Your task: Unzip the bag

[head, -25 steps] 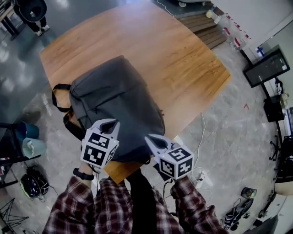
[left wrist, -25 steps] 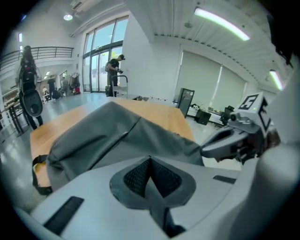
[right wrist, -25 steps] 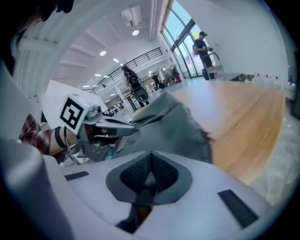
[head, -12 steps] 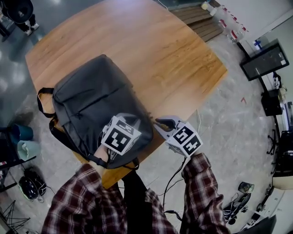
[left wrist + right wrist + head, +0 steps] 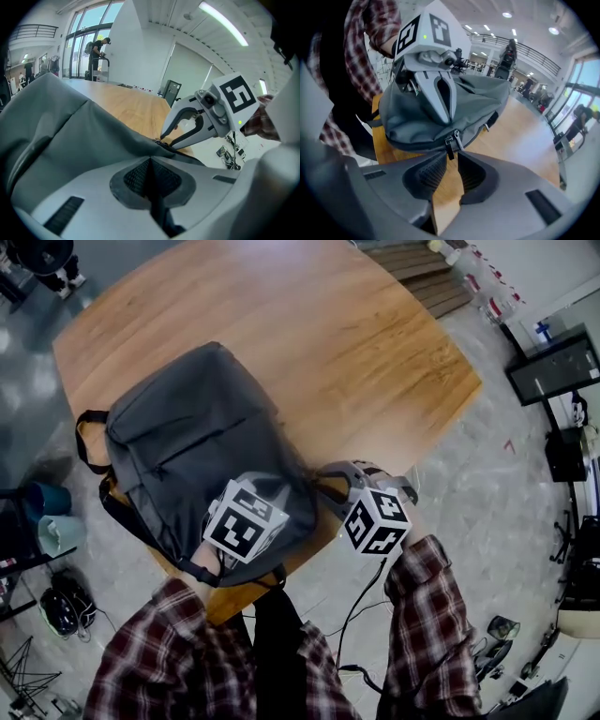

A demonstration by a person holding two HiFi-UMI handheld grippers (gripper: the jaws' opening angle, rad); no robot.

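Note:
A grey backpack [image 5: 187, 437] lies flat on the wooden table [image 5: 356, 343], its near end by the table's front edge. My left gripper [image 5: 267, 491] sits on that near end, shut on a fold of the bag's fabric [image 5: 61, 131]; the right gripper view shows its fingers [image 5: 440, 96] pinched together on top of the bag [image 5: 483, 98]. My right gripper [image 5: 323, 486] points left at the bag's near right corner. It is open, and the two metal zipper pulls [image 5: 450, 140] hang just ahead of the narrow gap between its fingertips [image 5: 452, 158]. The left gripper view shows the right gripper [image 5: 165, 139] touching the zipper seam.
Black shoulder straps [image 5: 89, 427] hang off the table's left edge. The table's front edge [image 5: 244, 594] is under my arms. Teal bins [image 5: 52, 521] and cables lie on the floor at left, a monitor [image 5: 553, 367] at right. A person [image 5: 98, 47] stands far off.
The left gripper moved right along the bag's near end and has stayed there. My right gripper swung in from the open floor side to the bag's near right corner.

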